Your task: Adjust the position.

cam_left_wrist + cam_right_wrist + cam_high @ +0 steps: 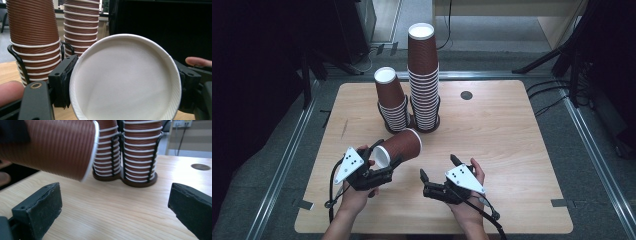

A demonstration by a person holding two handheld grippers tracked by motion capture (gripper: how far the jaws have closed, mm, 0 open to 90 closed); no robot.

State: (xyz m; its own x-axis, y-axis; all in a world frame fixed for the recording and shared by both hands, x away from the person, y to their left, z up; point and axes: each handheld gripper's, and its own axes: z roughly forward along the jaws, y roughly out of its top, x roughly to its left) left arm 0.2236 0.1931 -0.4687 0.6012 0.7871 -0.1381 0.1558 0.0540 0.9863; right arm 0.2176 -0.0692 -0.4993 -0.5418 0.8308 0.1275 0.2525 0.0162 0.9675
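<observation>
Both tongs sit low over the near half of the table (pixel 512 145). The left gripper (pixel 382 167) is clamped on a single brown paper cup (pixel 399 147), its jaws pinching the base end from two sides; in the left gripper view the white bottom of the cup (pixel 125 80) sits between the two pads. The cup lies roughly level, lifted off the wood, mouth pointing away toward the stacks. The right gripper (pixel 438 167) holds nothing, its jaws spread wide above bare wood just beside the cup.

Such a cup is likely very light, thin-walled and easily crushed, with a ribbed sleeve that should give some friction. The base ring and rolled rim are probably its stiffest parts, so the present hold at the base looks sensible; squeezing mid-wall would risk denting it.

Beyond stand a short stack (pixel 391 102) and a tall stack (pixel 423 80) of like cups, upside down in wire holders.
</observation>
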